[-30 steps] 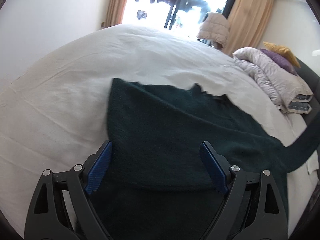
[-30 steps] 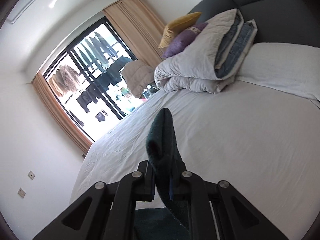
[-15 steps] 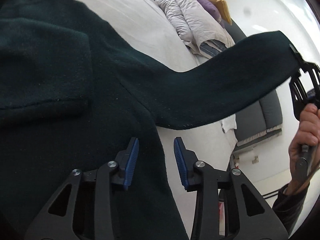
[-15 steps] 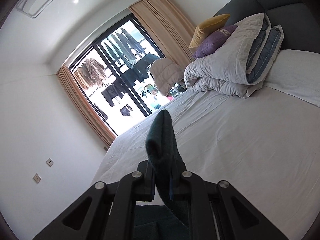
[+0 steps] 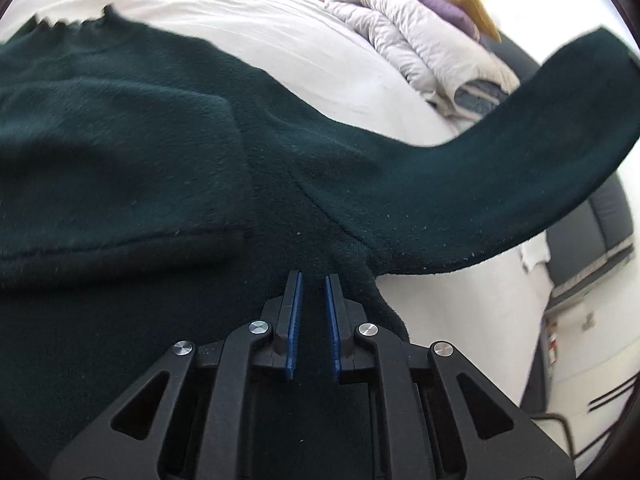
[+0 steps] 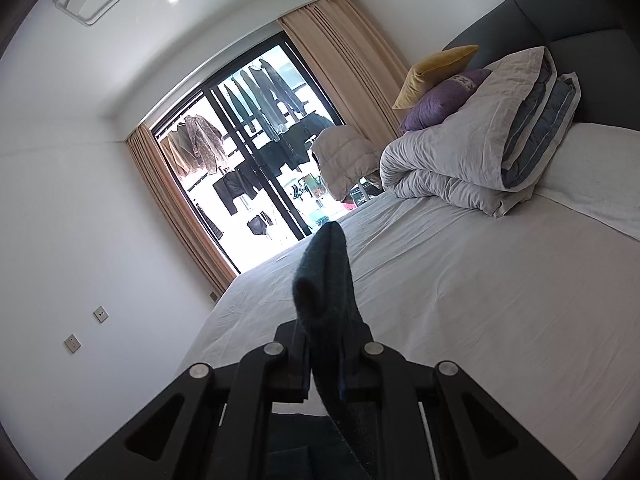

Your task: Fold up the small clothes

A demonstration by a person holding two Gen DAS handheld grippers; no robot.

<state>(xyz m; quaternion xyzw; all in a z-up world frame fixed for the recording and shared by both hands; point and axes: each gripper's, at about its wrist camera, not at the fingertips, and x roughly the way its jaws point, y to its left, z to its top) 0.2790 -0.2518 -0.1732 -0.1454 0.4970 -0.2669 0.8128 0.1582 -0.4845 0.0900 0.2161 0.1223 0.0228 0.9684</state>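
Item: dark green sweater (image 5: 160,152), spread on bed (image 5: 280,36). Your right claw (image 6: 324,364) clamps its sleeve cuff aloft for folding; your left claw (image 5: 312,320) is closing at the armpit fabric, apparently to anchor it.

This is a bedroom in a home. A big bed (image 6: 460,300) with a white sheet fills most of the room. A folded blanket (image 6: 472,160) sits by the dark headboard (image 6: 580,20), with a yellow pillow (image 6: 436,68) and a purple pillow (image 6: 440,98) behind it. Tan curtains (image 6: 344,72) hang beside a glass door (image 6: 256,152). Clothes (image 6: 196,140) hang to dry outside.
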